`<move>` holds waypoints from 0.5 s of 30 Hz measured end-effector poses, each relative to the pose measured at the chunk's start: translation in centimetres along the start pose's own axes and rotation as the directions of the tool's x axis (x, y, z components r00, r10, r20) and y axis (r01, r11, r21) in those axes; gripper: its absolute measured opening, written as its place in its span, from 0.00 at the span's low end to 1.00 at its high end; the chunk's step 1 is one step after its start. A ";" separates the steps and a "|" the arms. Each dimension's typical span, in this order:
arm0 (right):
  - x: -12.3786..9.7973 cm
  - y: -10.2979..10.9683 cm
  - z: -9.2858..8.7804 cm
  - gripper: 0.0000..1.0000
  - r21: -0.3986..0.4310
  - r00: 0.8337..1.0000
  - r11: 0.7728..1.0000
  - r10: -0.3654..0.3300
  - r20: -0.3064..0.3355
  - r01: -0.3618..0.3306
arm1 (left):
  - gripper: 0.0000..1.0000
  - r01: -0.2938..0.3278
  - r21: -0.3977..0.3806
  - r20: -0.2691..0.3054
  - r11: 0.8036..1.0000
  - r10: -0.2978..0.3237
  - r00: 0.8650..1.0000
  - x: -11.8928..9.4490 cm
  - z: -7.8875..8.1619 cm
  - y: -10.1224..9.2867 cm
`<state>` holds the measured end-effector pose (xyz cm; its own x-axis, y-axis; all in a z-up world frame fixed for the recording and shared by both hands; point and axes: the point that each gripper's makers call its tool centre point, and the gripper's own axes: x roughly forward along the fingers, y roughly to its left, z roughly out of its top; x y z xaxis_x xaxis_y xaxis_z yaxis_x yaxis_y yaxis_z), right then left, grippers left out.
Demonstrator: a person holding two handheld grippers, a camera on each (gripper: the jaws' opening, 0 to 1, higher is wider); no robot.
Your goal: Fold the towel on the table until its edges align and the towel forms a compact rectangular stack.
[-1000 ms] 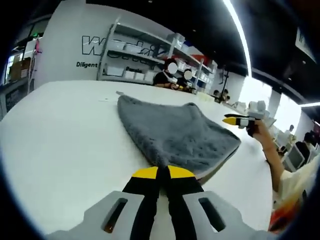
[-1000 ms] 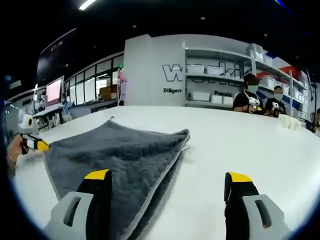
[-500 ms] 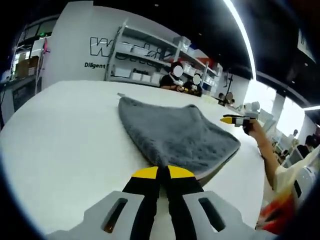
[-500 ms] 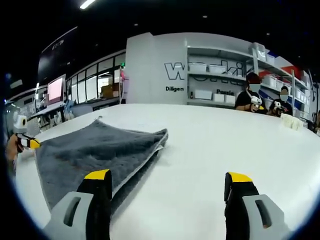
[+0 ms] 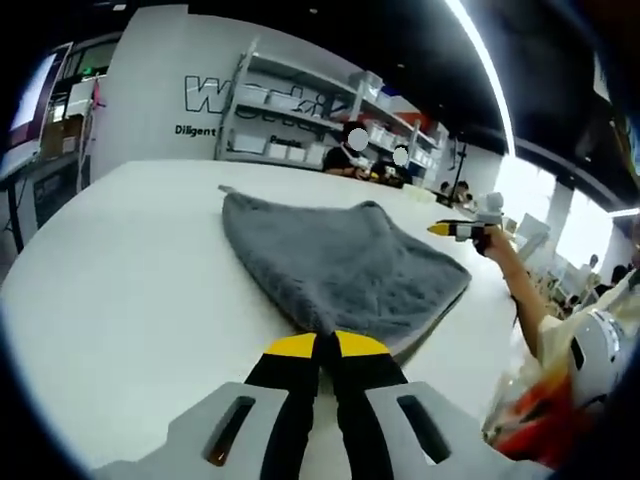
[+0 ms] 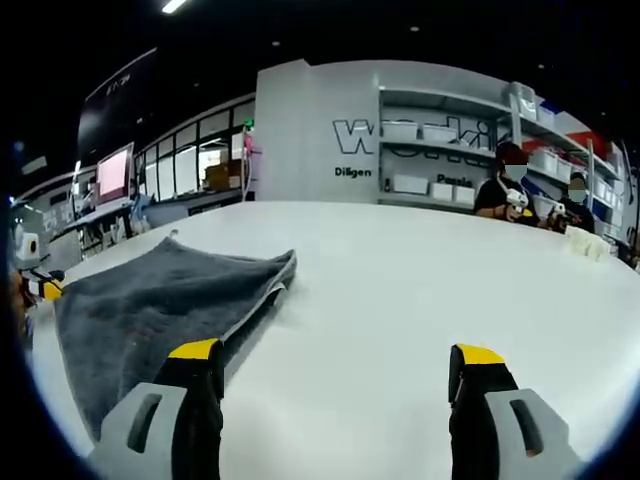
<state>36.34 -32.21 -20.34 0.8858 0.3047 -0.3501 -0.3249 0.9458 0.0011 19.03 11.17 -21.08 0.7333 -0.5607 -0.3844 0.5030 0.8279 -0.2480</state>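
Towel [image 5: 340,270]: a grey towel lies on the white table [image 5: 130,260], already doubled over, because two layers show along its edge in the right gripper view [image 6: 150,305].
Place of towel: in front of the left gripper [image 5: 326,345], and to the left of the right gripper [image 6: 335,375] in that gripper's own view.
Left gripper: its jaws are pressed together on the near corner of the towel, so it grips the cloth.
Right gripper: its jaws stand wide apart and hold nothing; it also appears at the far right side of the left gripper view [image 5: 452,230], raised off the towel.
Done, as a judgement: at least one fold is made and the layers lie mostly one on the other.
Left to do, as a judgement: the shape is not yet a tidy rectangle; the near end narrows toward the held corner, so the edges must be aligned and probably one more fold is needed.
Change from earlier frame: the right gripper has moved away from the towel toward open table, and the towel sits more to the left in its view; the left gripper keeps its grip on the same corner.
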 end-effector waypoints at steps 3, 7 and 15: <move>0.0 0.1 -0.1 0.95 -0.001 1.000 1.000 0.003 -0.005 -0.003 | 0.05 0.024 0.006 -0.008 1.000 -0.024 1.000 -0.3 -0.3 -0.7; 0.1 0.2 -0.2 0.94 -0.001 1.000 1.000 0.004 -0.005 -0.004 | 0.18 0.022 0.017 0.011 1.000 -0.022 1.000 -0.5 -0.2 -0.5; 0.0 0.3 -0.5 0.94 0.000 1.000 1.000 0.008 -0.011 -0.008 | 0.40 -0.015 0.060 0.097 0.998 0.009 0.995 -0.8 2.9 0.7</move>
<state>36.07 -31.99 -20.75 0.8795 0.3106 -0.3606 -0.3315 0.9434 0.0041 20.13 12.20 -18.33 0.7788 -0.5516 -0.2985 0.5184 0.8340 -0.1887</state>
